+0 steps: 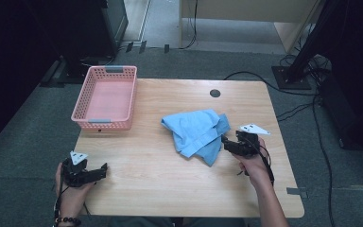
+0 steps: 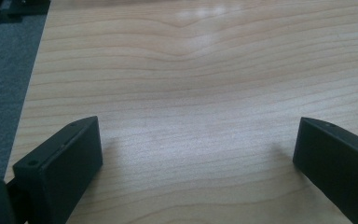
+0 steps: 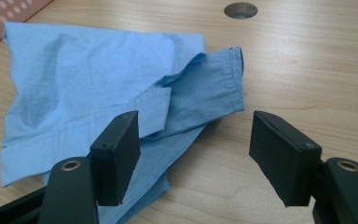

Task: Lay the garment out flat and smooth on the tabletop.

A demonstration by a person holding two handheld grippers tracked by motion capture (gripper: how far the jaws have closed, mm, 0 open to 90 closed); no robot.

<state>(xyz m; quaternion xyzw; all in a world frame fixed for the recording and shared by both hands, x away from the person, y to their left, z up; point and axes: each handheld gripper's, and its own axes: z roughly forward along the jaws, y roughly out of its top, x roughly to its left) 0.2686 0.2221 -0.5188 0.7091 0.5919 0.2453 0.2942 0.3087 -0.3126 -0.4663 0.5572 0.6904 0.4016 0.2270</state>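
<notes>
At the near left corner of the desk, the left gripper is held low in the person's left hand, and its fingers are seen spread wide apart over bare wood, with nothing between them. Further in, on the right side, the right gripper is held in the right hand, level with the desk and pointed at the blue shirt. Its fingers are also parted; in the right gripper view one finger is seen over the near hem of the cloth and the other over bare wood, and no pressure on the cloth can be made out. The shirt is found crumpled near the middle of the desk, a little to the right, just in front of the right gripper. Beyond it, a round cable hole is set near the far edge, and a pink basket is placed at the far left corner, well apart from the shirt.
</notes>
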